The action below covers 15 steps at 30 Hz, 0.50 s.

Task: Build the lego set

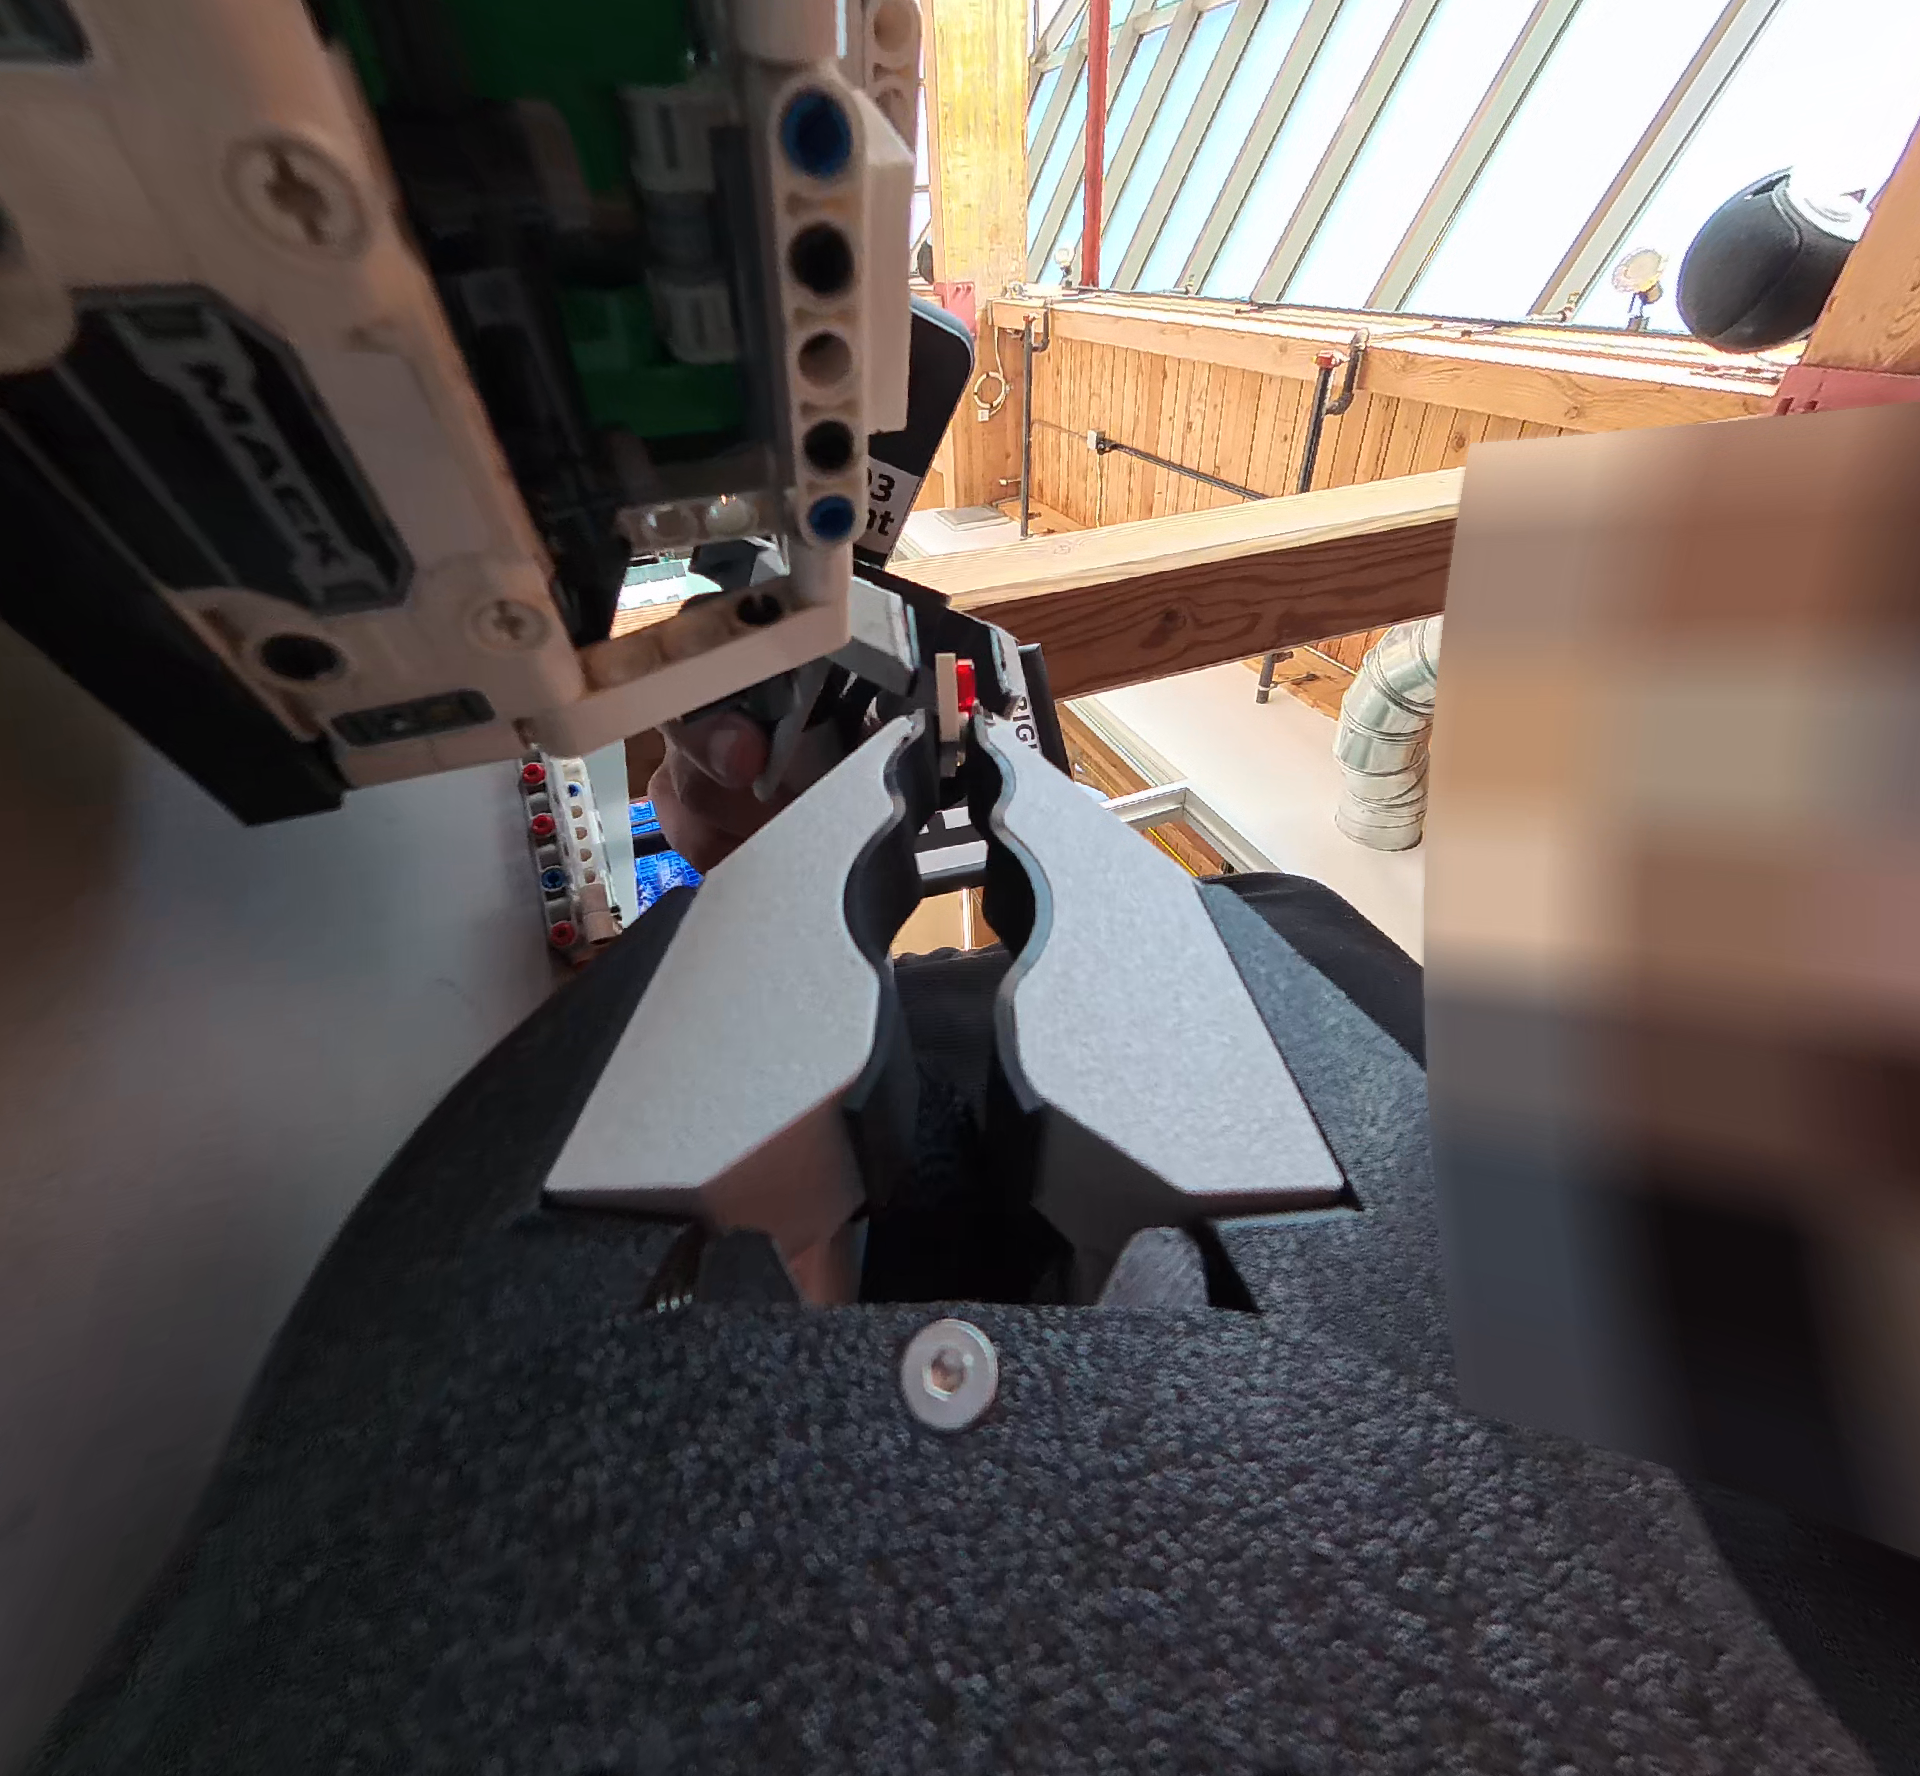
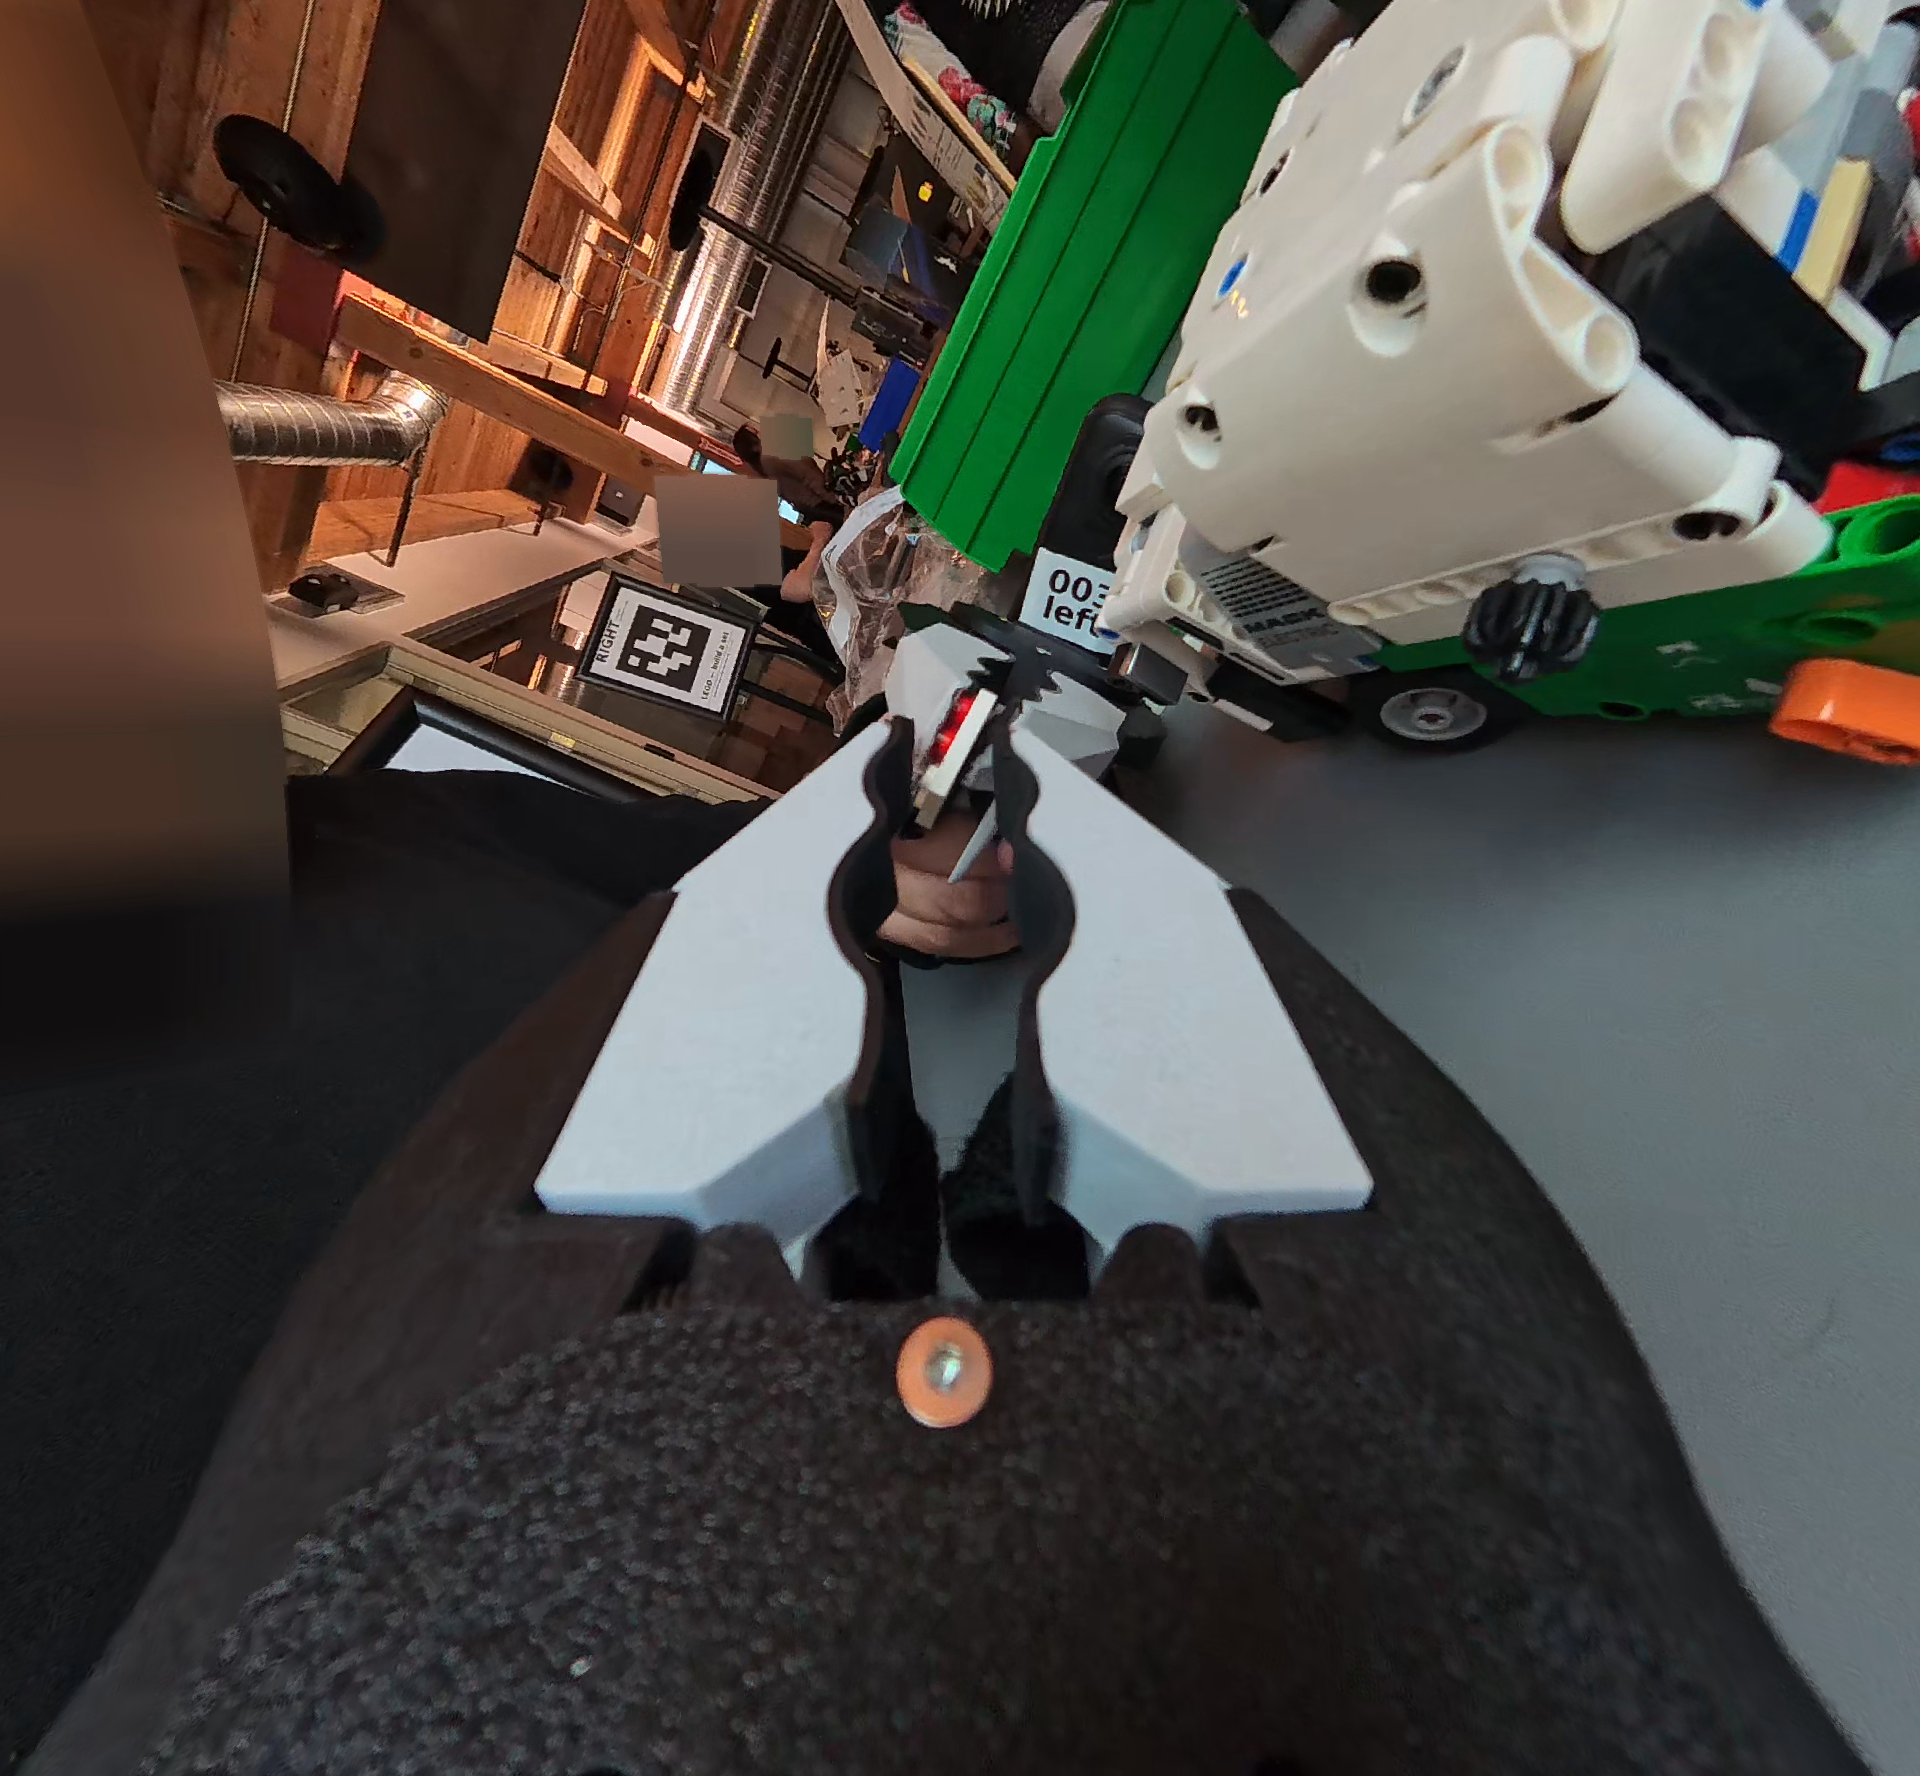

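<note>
A small white and red lego piece (image 1: pixel 954 703) sits between the tips of both grippers, which meet nose to nose. My left gripper (image 1: pixel 948 727) is closed on it in the left wrist view. My right gripper (image 2: pixel 948 741) is closed on the same piece (image 2: pixel 956 734) in the right wrist view. The left gripper's grey fingers (image 2: pixel 1049 708) touch the piece from the far side. The white lego truck cab (image 1: pixel 416 272) hangs close at the upper left. The cab (image 2: pixel 1455 324) and its green body stand on the grey table (image 2: pixel 1558 999) at the right.
A green ribbed panel (image 2: pixel 1081 272) leans behind the truck. An orange part (image 2: pixel 1849 708) lies by its side. A white beam with red and blue pins (image 1: pixel 561 853) stands below the cab. A marker sign (image 2: pixel 670 646) and a plastic bag (image 2: pixel 883 573) lie beyond the grippers. Only a small space, under 4 cm, lies between the two pairs of fingers. My right tips are roughly 9 centimeters from the cab (image 2: pixel 1455 324).
</note>
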Tool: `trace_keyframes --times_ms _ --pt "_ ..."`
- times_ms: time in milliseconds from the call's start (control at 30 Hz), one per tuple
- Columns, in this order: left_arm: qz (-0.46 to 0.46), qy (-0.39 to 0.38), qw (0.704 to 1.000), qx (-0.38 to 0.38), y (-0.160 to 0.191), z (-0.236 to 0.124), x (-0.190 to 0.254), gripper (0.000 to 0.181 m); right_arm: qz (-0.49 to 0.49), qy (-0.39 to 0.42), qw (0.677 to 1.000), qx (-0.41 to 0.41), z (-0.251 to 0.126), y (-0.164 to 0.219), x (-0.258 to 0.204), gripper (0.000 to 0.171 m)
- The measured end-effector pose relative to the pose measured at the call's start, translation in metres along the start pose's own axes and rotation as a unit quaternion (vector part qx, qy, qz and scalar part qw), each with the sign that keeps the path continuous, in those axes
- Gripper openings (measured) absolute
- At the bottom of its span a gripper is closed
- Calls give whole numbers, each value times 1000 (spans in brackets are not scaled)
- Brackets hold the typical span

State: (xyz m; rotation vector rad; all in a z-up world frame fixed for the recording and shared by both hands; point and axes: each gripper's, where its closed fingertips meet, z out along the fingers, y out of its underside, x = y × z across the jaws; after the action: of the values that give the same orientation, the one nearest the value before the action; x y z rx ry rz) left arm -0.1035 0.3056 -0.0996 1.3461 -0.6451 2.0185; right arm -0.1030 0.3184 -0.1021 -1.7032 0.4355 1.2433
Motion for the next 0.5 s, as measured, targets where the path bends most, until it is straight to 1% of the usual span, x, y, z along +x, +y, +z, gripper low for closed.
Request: trace_keyframes --times_ms 200,400,467,500 --pt "0 2 1000 -2 1 0 0 2 -3 5 1000 3 -2 -1 0 15" --pt "1 3 1000 -5 2 0 1 2 -29 4 999 19 -6 -9 -6 17" --pt "0 4 1000 -6 2 0 1 3 -56 5 998 34 -10 -15 -12 18" --pt "0 4 1000 -6 2 0 1 2 -85 7 996 33 -12 -16 -16 19"
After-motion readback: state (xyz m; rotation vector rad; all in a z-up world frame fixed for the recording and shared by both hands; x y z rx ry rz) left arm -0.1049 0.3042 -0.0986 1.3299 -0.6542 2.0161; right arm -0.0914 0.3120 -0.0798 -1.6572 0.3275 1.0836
